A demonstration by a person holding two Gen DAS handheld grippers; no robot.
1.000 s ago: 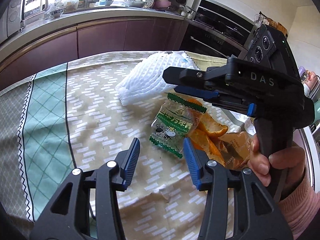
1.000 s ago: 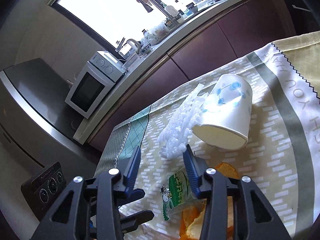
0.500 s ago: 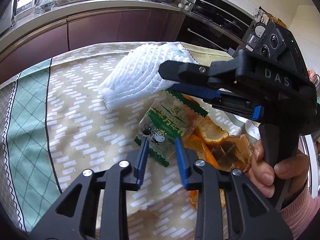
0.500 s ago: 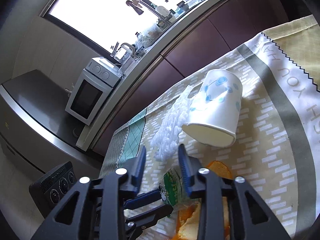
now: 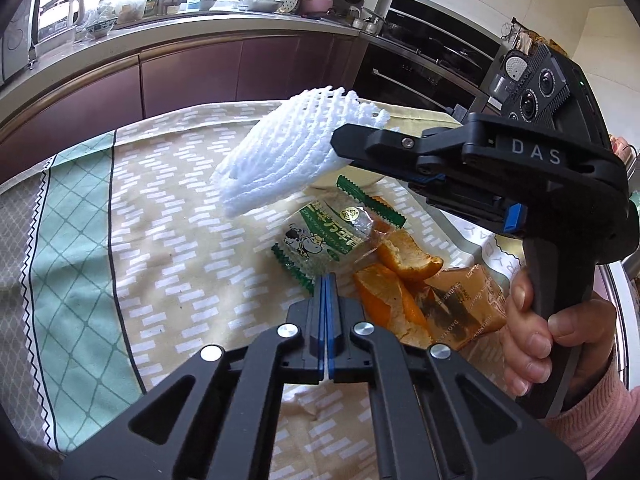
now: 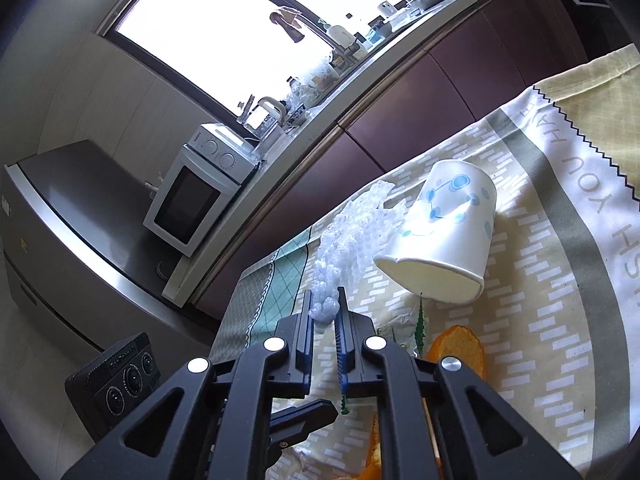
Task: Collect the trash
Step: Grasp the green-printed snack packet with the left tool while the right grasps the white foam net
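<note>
Right gripper (image 6: 325,305) closing on white foam net (image 5: 280,160), lifted off the tablecloth (image 5: 160,216); "DAS" legible on its body. Left gripper (image 5: 325,286) fully closed at edge of green cow-print wrapper (image 5: 320,236); grip on wrapper unclear; orange peels (image 5: 404,256) and brown packet (image 5: 464,304) beside.

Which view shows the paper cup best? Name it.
The right wrist view: the paper cup lies on its side on the tablecloth, its blue print and rim plain. In the left wrist view the white foam net hides nearly all of it.
</note>
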